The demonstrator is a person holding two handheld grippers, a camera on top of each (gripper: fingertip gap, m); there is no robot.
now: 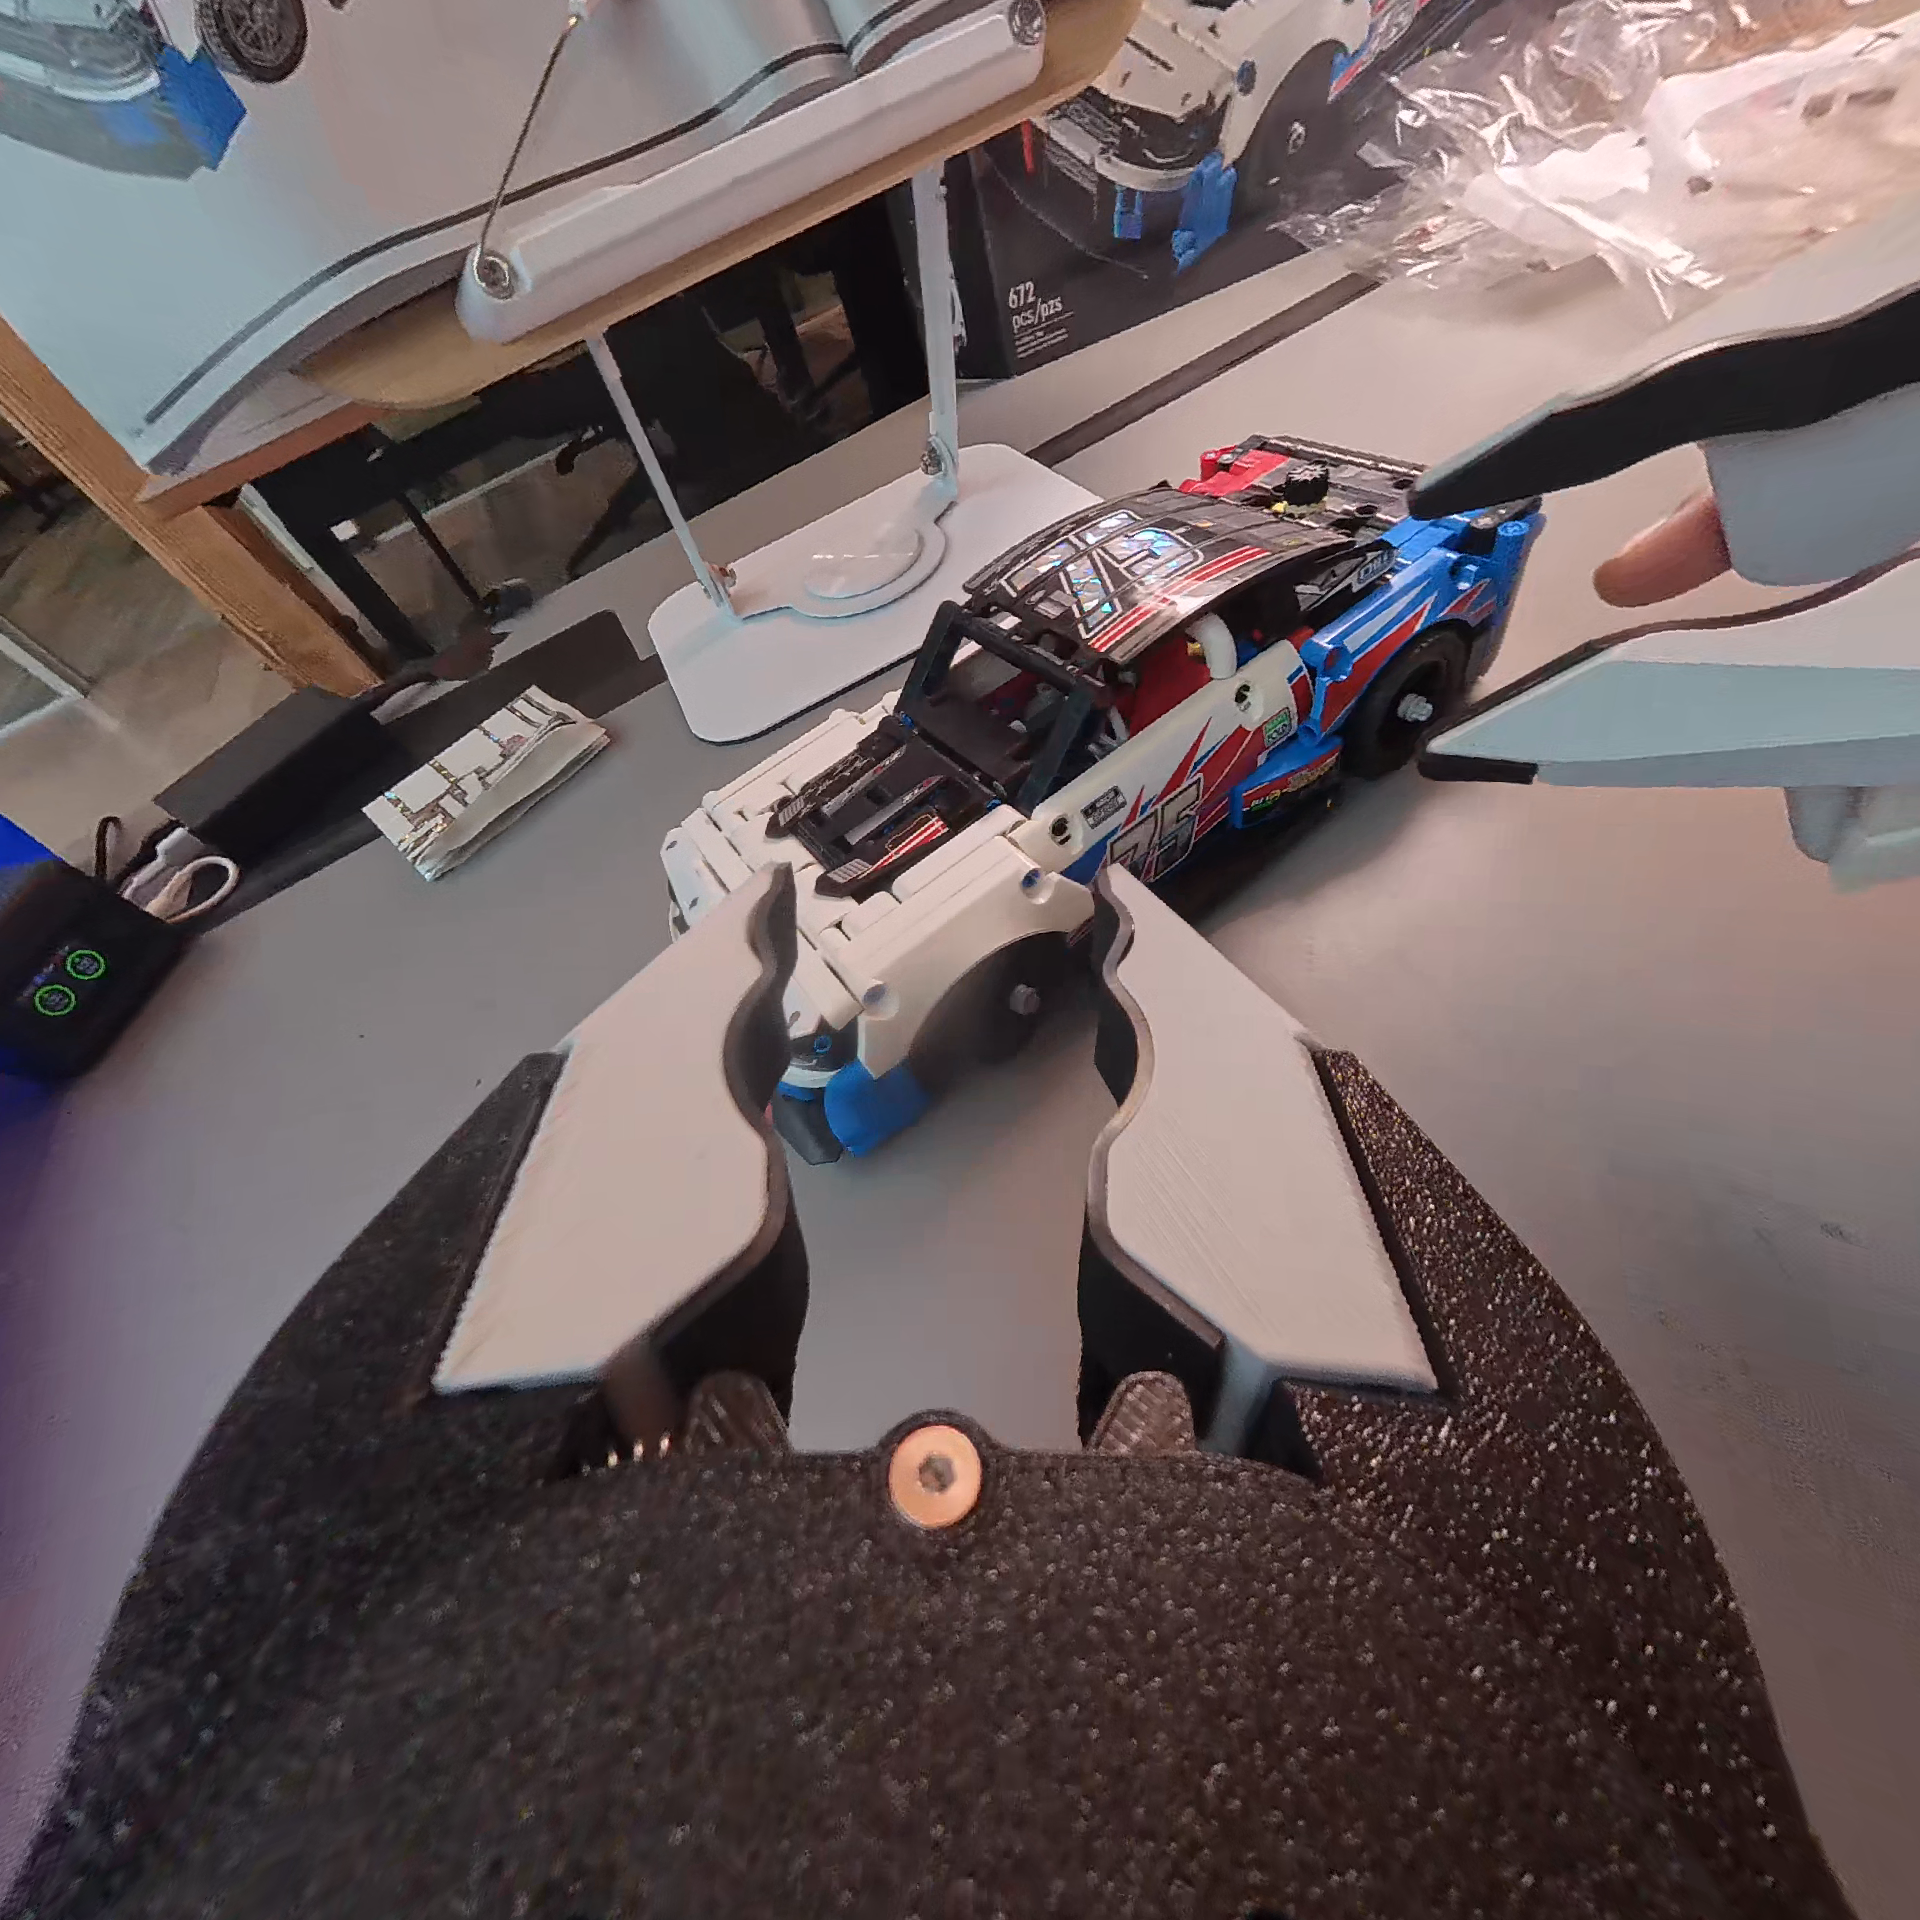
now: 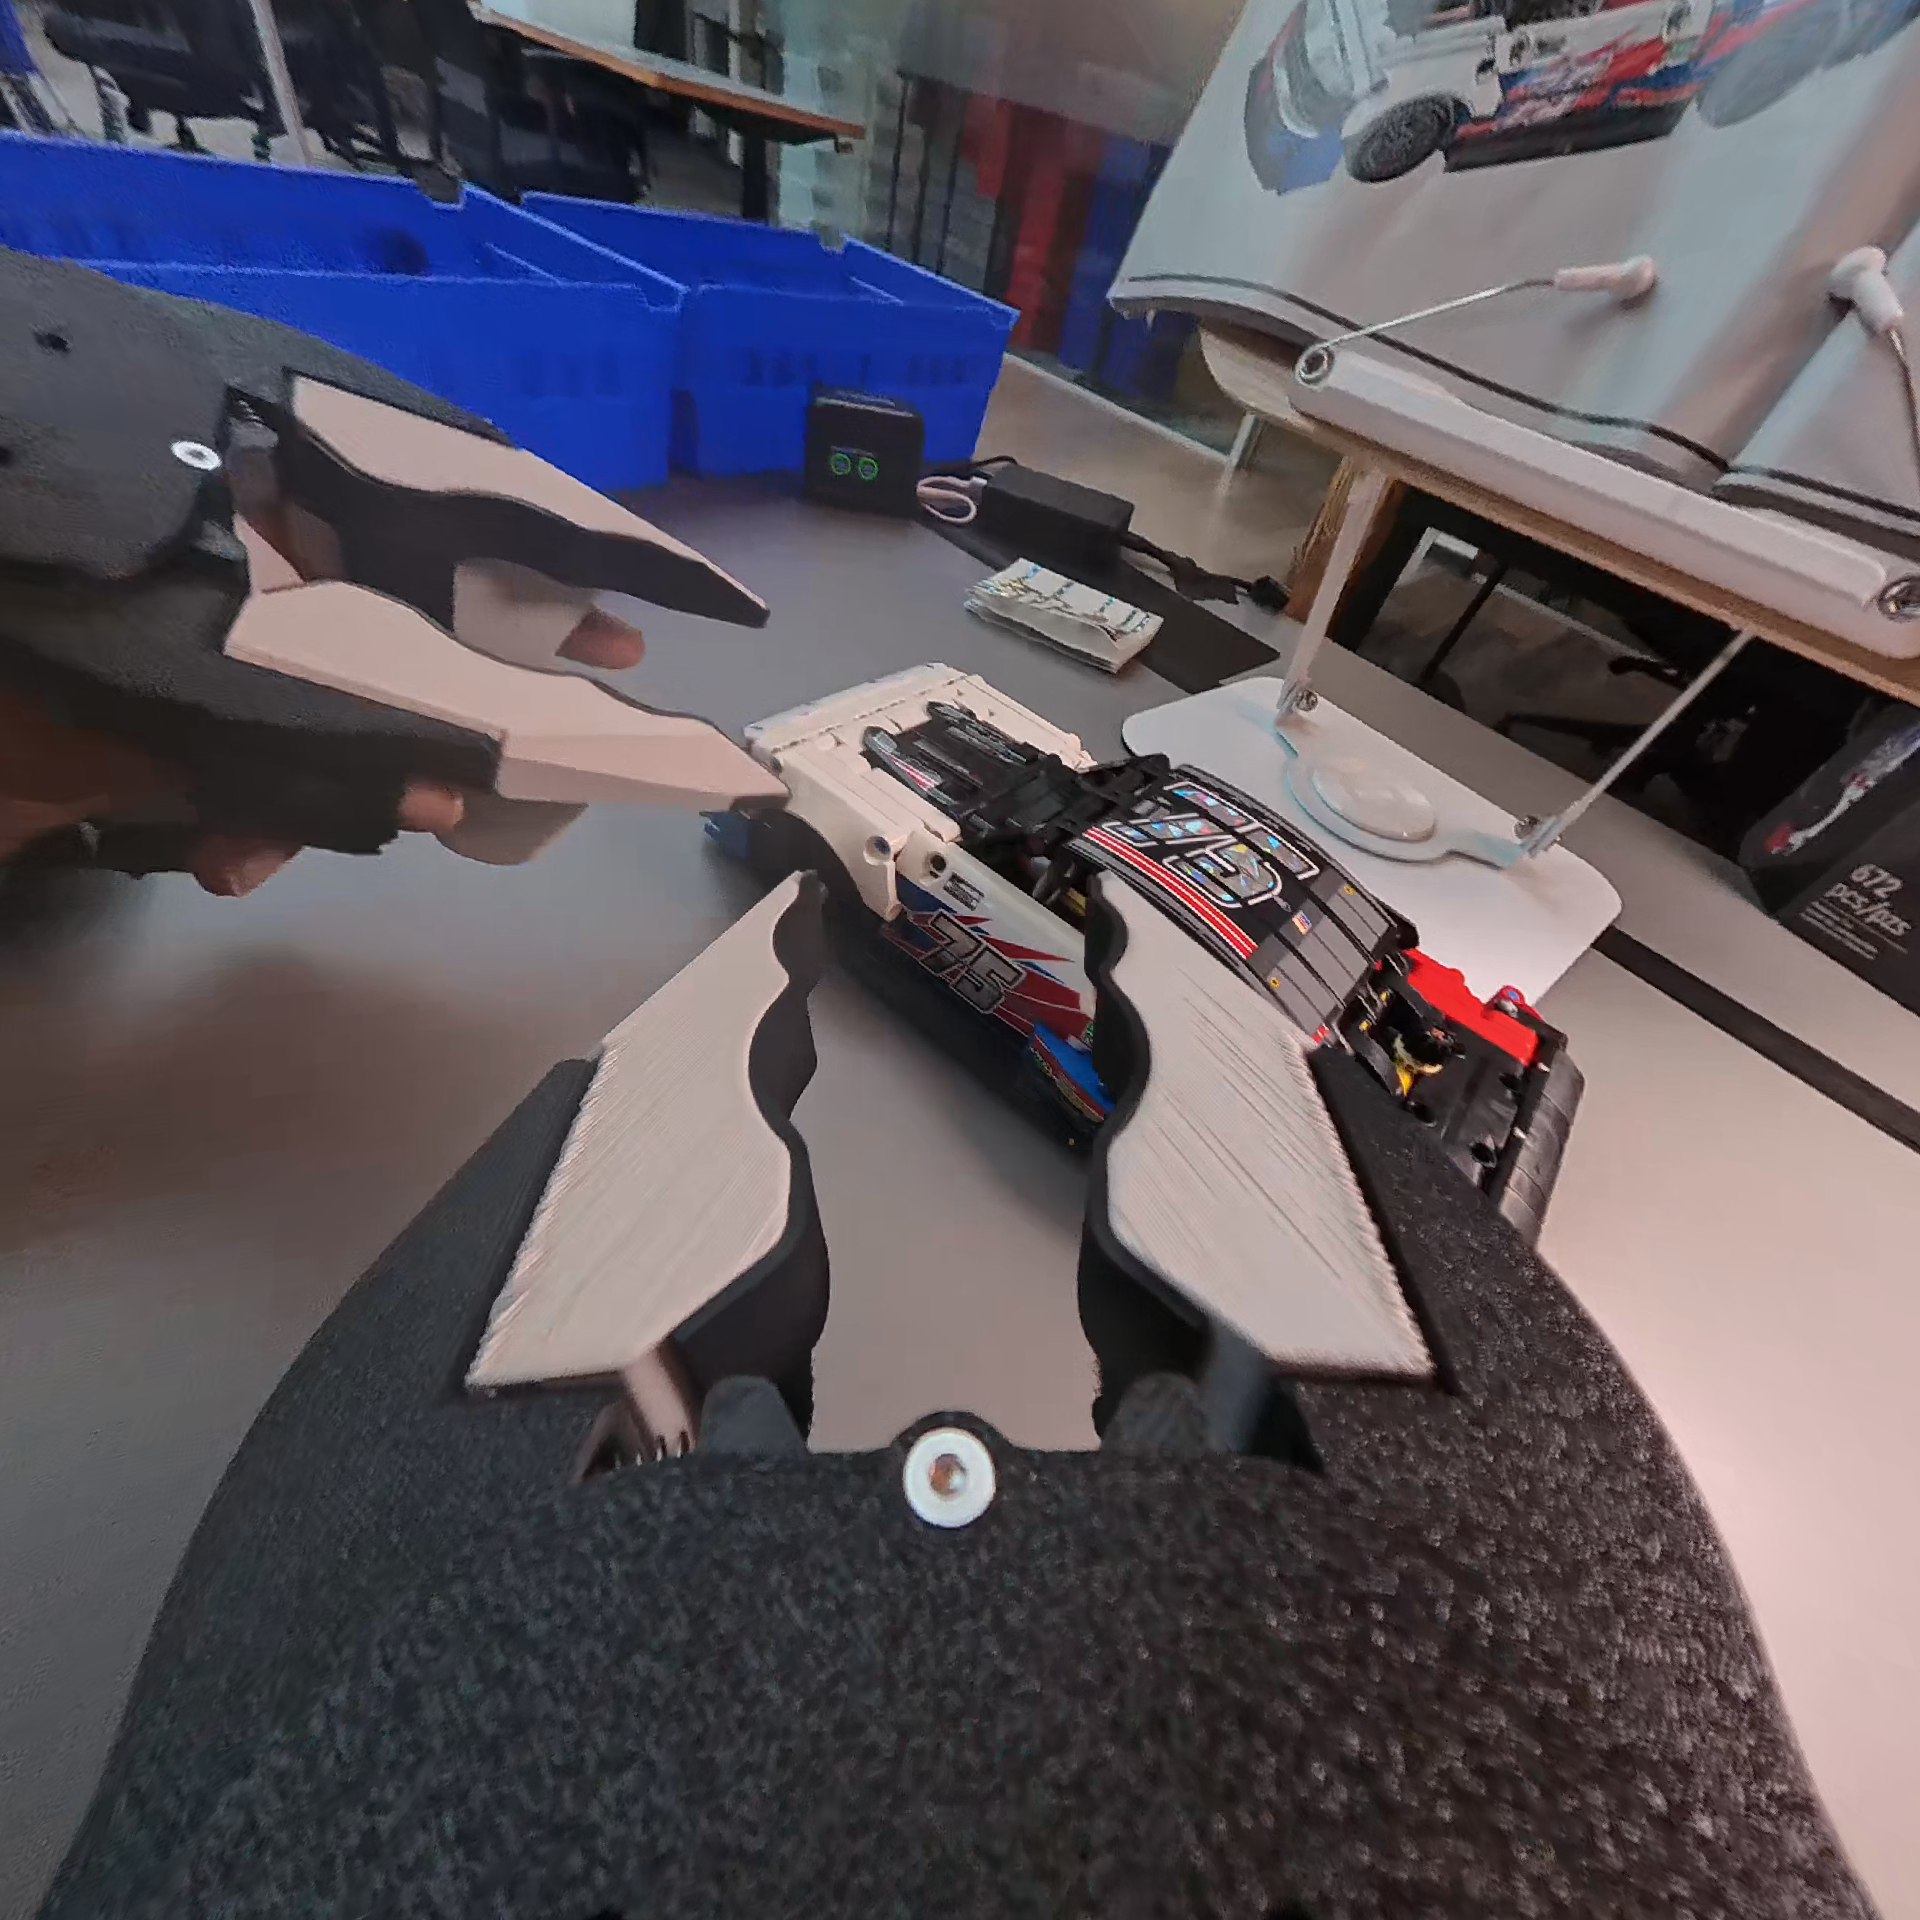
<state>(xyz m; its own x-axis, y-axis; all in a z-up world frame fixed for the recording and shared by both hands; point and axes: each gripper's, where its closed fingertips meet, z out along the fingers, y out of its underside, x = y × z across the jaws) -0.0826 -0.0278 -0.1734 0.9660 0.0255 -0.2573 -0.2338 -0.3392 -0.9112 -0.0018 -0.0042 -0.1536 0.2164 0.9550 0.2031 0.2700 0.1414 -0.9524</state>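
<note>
A brick-built race car (image 1: pixel 1164 727), white at the front, blue and red at the rear, with a black roof, stands on the grey table (image 1: pixel 1507 1091). My left gripper (image 1: pixel 940 904) is open, its fingers on either side of the car's white front fender and front wheel. In the right wrist view it (image 2: pixel 771 701) is at the car's nose, with the lower fingertip against the white hood. My right gripper (image 2: pixel 951 894) is open over the car's side (image 2: pixel 977 956). In the left wrist view it (image 1: pixel 1425 634) spans the car's rear, one finger at the roof's back edge and one by the rear wheel.
A white stand (image 1: pixel 831 613) behind the car holds a tilted board with an open booklet. A folded sticker sheet (image 1: pixel 488 779), a black device with green lights (image 1: pixel 73 977), a black box (image 1: pixel 1091 270), clear plastic bags (image 1: pixel 1621 156) and blue bins (image 2: pixel 520 312) ring the table.
</note>
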